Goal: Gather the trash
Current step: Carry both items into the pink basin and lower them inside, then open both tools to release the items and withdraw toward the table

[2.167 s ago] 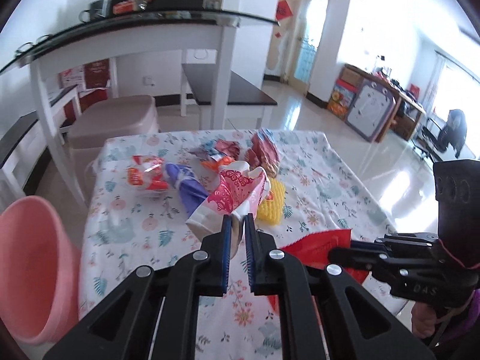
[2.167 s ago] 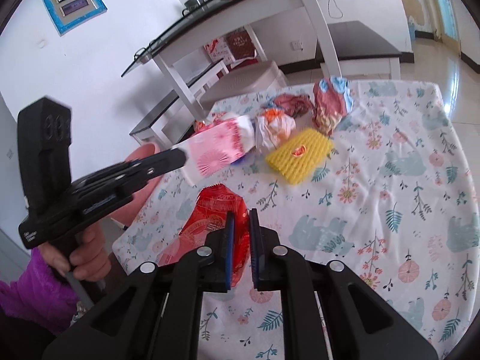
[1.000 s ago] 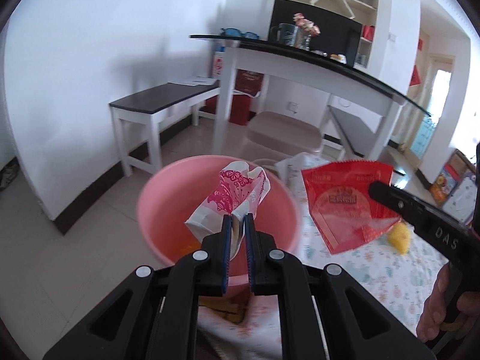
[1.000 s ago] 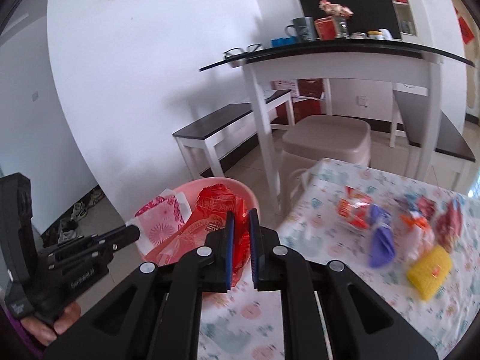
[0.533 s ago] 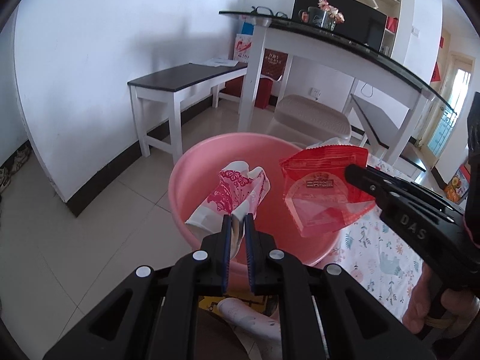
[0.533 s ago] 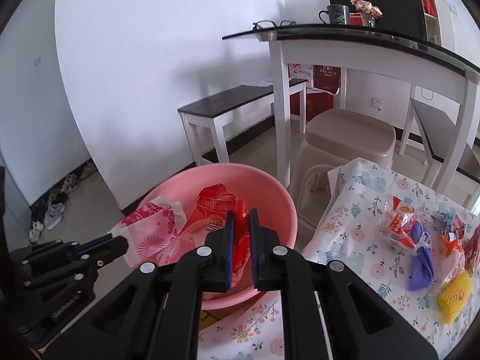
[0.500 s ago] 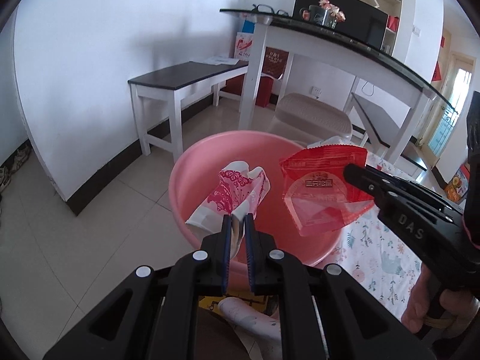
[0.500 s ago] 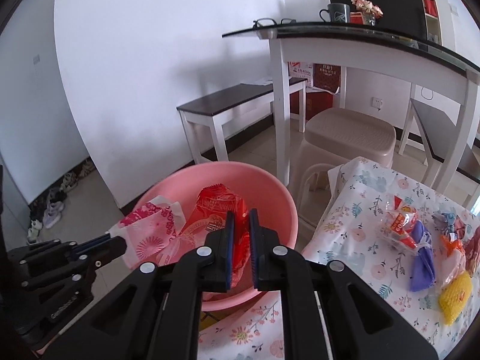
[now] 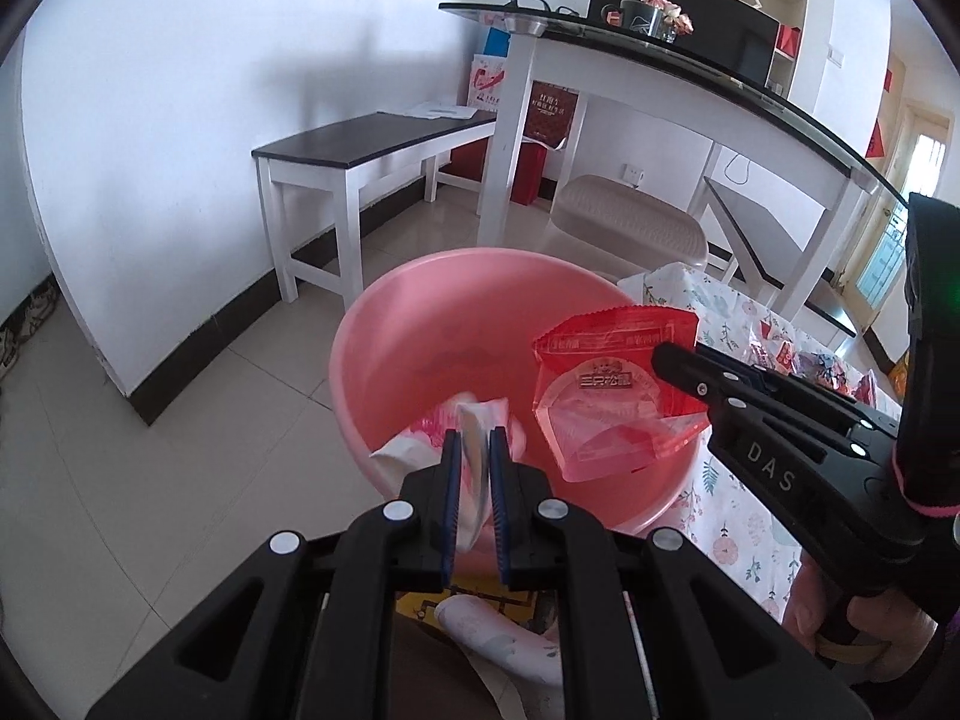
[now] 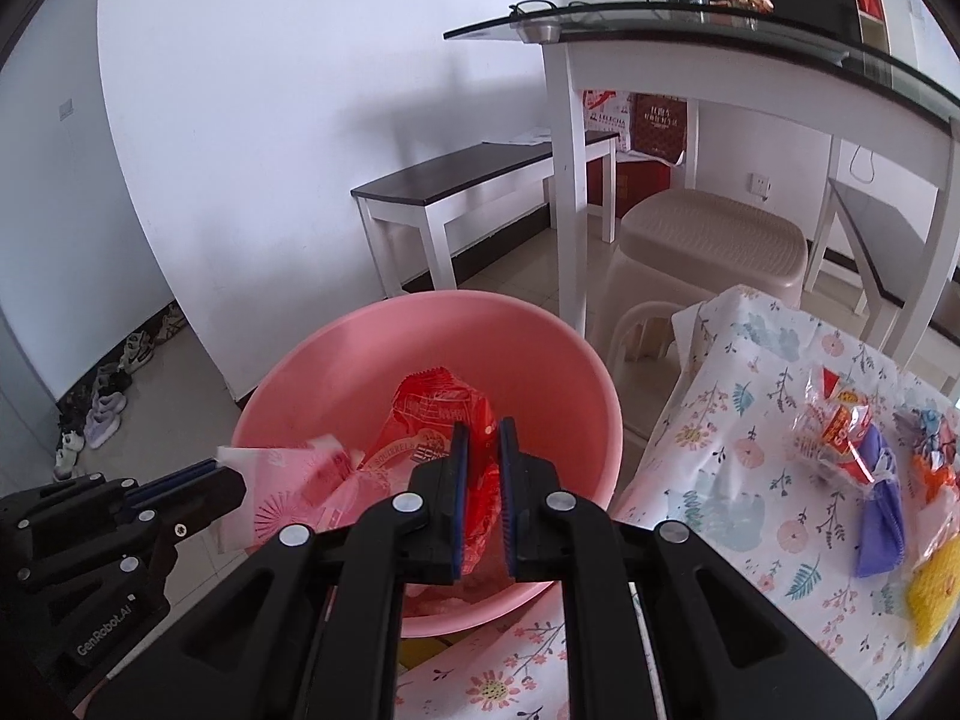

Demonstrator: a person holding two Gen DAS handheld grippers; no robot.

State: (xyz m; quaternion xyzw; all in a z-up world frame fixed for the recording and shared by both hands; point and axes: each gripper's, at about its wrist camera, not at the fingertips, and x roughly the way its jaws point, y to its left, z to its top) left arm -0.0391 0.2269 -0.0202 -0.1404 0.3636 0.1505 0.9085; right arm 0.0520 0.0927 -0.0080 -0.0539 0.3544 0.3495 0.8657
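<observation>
A pink basin [image 9: 420,324] stands on the floor beside the table; it also shows in the right wrist view [image 10: 360,360]. My left gripper [image 9: 474,438] sits over its near rim, jaws slightly parted, with a pink-and-white wrapper [image 9: 420,438] slipping down between them. The same wrapper [image 10: 288,492] hangs at the left gripper's tip in the right wrist view. My right gripper [image 10: 479,429] is shut on a red snack bag [image 10: 438,414] over the basin; the bag [image 9: 612,384] is also in the left wrist view.
The floral tablecloth [image 10: 750,480] carries more trash: a clear red-printed packet [image 10: 840,420], a purple wrapper [image 10: 879,504] and a yellow pack [image 10: 936,588]. A beige stool [image 10: 708,240], a dark bench [image 9: 372,144] and a glass-topped desk [image 9: 660,42] stand behind.
Both grippers moved down closer to the basin. The left jaws have parted a little and the pink-and-white wrapper has dropped lower between them.
</observation>
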